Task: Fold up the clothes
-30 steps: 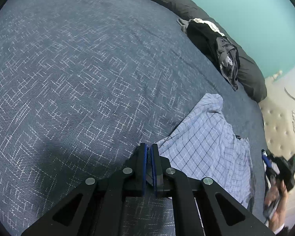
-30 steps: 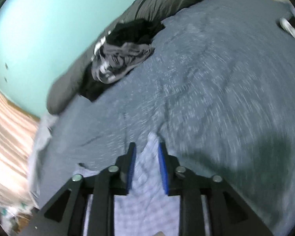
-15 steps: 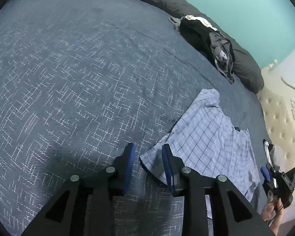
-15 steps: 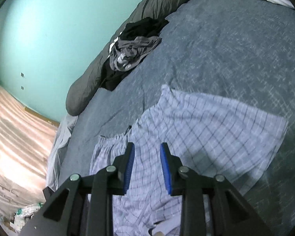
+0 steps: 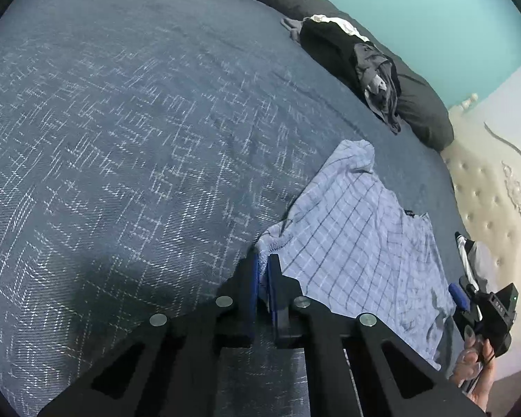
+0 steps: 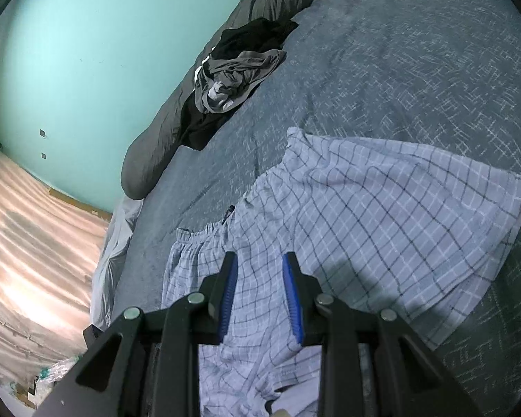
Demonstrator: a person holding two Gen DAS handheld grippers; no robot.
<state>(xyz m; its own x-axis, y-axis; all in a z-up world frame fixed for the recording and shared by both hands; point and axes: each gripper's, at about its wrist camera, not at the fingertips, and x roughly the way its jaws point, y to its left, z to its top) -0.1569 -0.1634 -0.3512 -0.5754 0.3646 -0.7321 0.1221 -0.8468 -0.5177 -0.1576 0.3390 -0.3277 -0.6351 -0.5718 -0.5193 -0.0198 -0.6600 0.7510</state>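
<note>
Pale blue plaid shorts [image 5: 357,243] lie spread flat on the dark blue patterned bedspread [image 5: 121,139]. My left gripper [image 5: 264,260] is shut on the shorts' near left corner, with the fabric edge pinched between the blue pads. In the right wrist view the same shorts [image 6: 364,215] fill the middle, their gathered waistband toward the left. My right gripper [image 6: 260,260] hovers open just above them, nothing between its fingers. The left wrist view catches that right gripper [image 5: 469,299] at the far right edge, held by a hand [image 5: 476,354].
A heap of black and grey clothes [image 5: 364,66] rests against a long dark pillow [image 5: 420,111] by the teal wall. A cream tufted headboard [image 5: 486,180] borders the bed on the right. Floor and bags [image 6: 34,260] show past the bed's edge.
Half a second ago my left gripper stood open around the shorts' corner; now it has shut on that corner. My right gripper stays open over the shorts, slightly drawn back.
</note>
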